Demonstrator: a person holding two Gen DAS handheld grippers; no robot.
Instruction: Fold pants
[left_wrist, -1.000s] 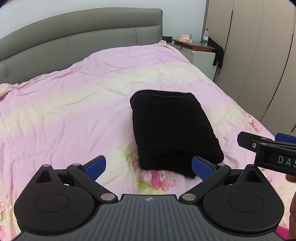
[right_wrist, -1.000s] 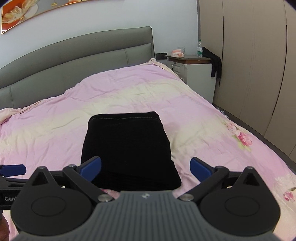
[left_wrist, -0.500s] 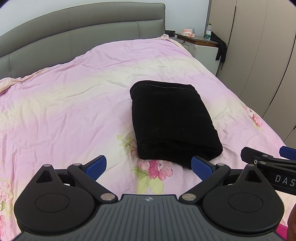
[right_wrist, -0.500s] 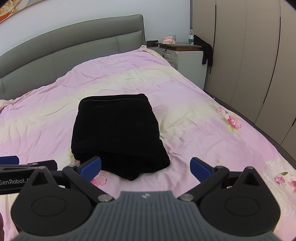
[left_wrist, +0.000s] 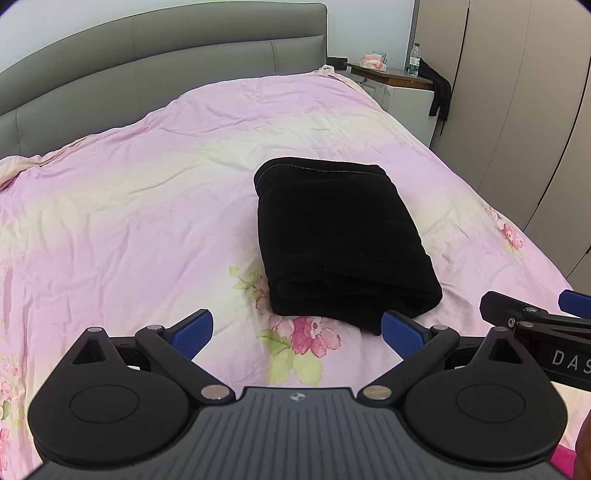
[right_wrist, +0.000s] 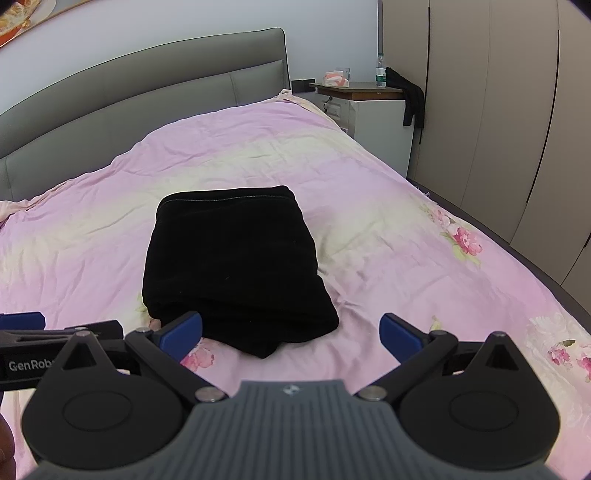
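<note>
Black knit pants (left_wrist: 340, 240) lie folded into a compact rectangular bundle near the middle of the bed (left_wrist: 129, 221), on a pink floral duvet cover. The stitched waistband edge faces the grey headboard (left_wrist: 166, 66); the rounded fold faces the cameras, with stacked layers visible along it. One lower corner of cloth sags out at the near end, toward the right side of the bundle.

Left gripper (left_wrist: 297, 330): jaws spread wide, nothing held, held just short of the near fold. Right gripper (right_wrist: 290, 332): likewise wide open and empty, the bundle's near edge lying just beyond its left blue fingertip (right_wrist: 181, 330). Each gripper is seen at the edge of the other's view.

Judgement: folding appears essentially done; what is left is a clean release and tidy-up. For a good finish, both grippers should be drawn straight back and up so no fingertip catches the loose corner. If a final touch is made, the sagging corner should be tucked under lightly, with 1 gripper steadying the top, without dragging the bundle across the soft duvet.
</note>
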